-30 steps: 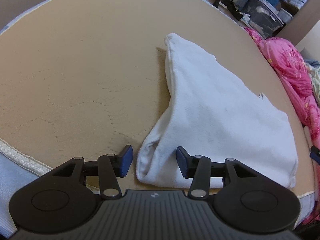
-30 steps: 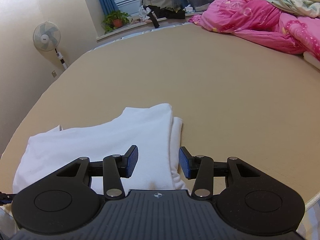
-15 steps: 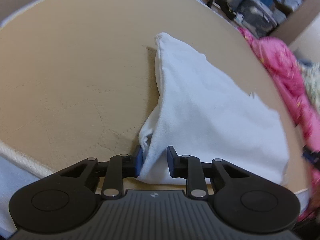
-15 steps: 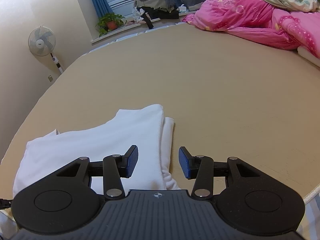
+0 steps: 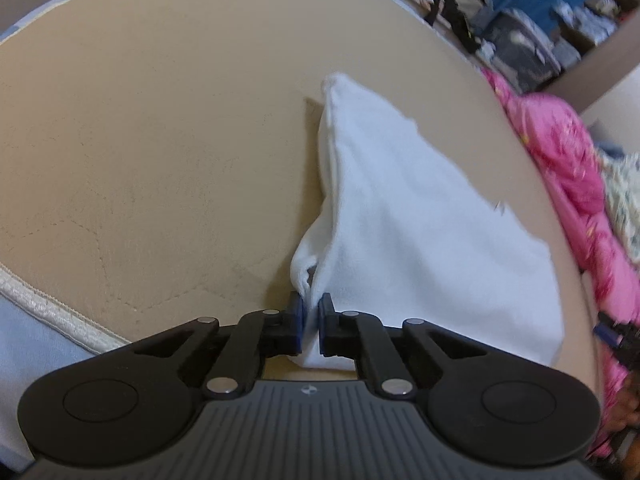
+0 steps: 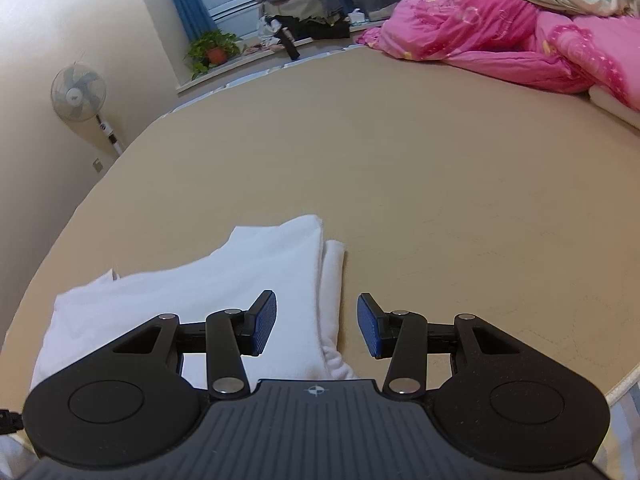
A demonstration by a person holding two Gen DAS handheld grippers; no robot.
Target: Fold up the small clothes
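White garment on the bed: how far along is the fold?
Done: the white garment already lies doubled over on the tan mattress. In hand: the left gripper is shut on its near corner, while the right gripper stands open over the other near edge, gripping nothing. Left: the right-hand pinch and the next fold.

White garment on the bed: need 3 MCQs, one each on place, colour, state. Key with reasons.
1. Where does the white garment lie?
A. on the tan mattress
B. on the pink quilt
C. on the floor

2. What colour are the pads of the right tongs?
A. red
B. blue
C. green

3. What state are the left tongs in?
A. wide open above the cloth
B. shut on nothing
C. shut on the garment's corner

Key:
1 A: it rests on the tan mattress, apart from the pink quilt.
2 B: the right tongs show blue pads.
3 C: the left tongs pinch white cloth.
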